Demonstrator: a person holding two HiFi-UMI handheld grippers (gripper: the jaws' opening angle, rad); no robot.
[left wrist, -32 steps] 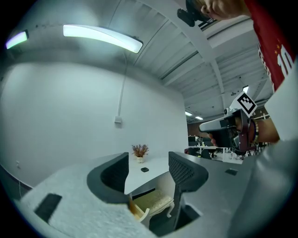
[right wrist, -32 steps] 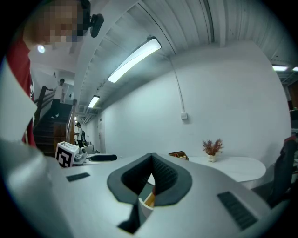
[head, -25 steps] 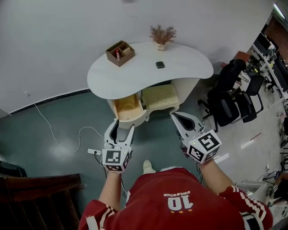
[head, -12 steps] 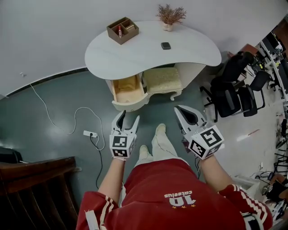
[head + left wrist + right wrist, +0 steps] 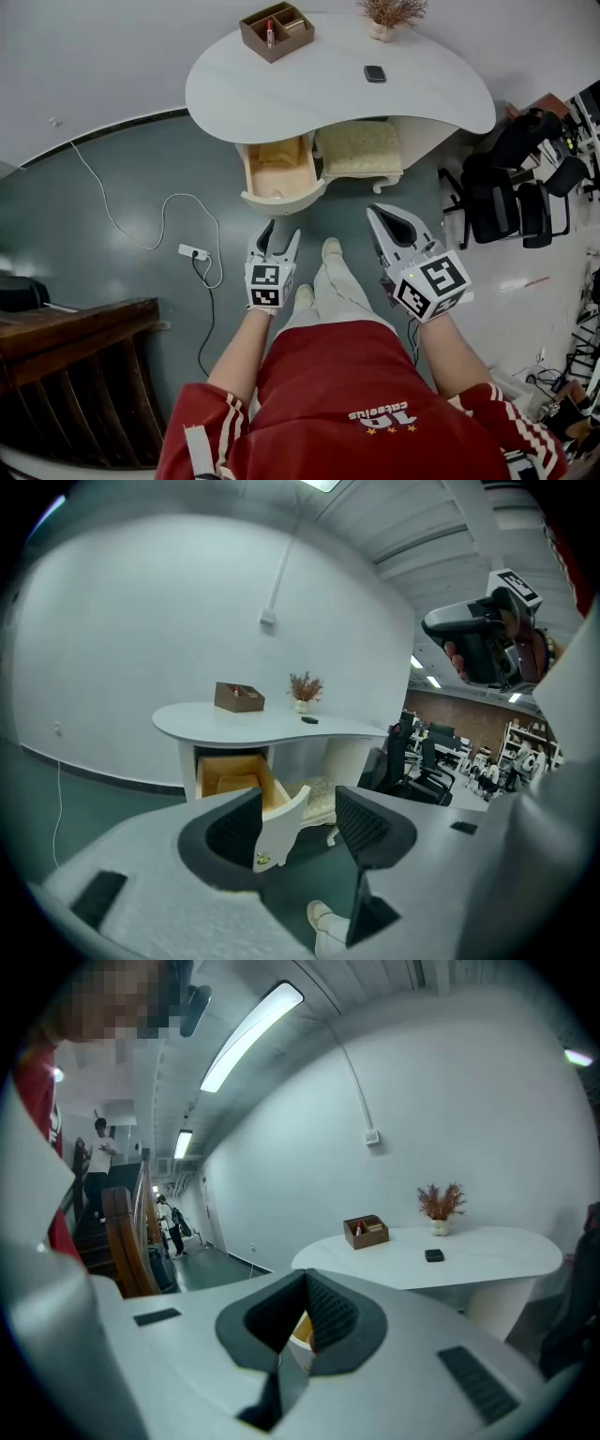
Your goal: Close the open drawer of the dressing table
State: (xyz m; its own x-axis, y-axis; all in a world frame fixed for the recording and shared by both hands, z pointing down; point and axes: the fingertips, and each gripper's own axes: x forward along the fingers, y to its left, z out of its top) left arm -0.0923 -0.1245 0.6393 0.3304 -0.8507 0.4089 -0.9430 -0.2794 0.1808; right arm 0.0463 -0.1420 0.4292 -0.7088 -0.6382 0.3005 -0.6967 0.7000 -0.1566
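Note:
The white dressing table [image 5: 337, 89] stands against the wall, and its wooden drawer [image 5: 279, 173] is pulled out under the left side. My left gripper [image 5: 281, 232] hovers just short of the drawer front, apart from it. Its jaws are wide and closing, with nothing between them. In the left gripper view the drawer front [image 5: 283, 822] shows through the left gripper [image 5: 298, 803], still some way off. My right gripper [image 5: 373, 212] floats to the right, before the stool, with its tips together and nothing held. The right gripper [image 5: 307, 1277] faces the table top [image 5: 441, 1265].
A cushioned stool [image 5: 361, 150] is tucked under the table beside the drawer. On top are a wooden organiser [image 5: 277, 30], a dried-plant vase [image 5: 389, 11] and a small black object [image 5: 375, 73]. A power strip [image 5: 194, 251] with cable lies left, office chairs [image 5: 511, 187] right, a wooden railing [image 5: 66, 366] behind left.
Both grippers have sunk lower and the person has stepped nearer the table. The left gripper's jaws have narrowed a little. The drawer stays open.

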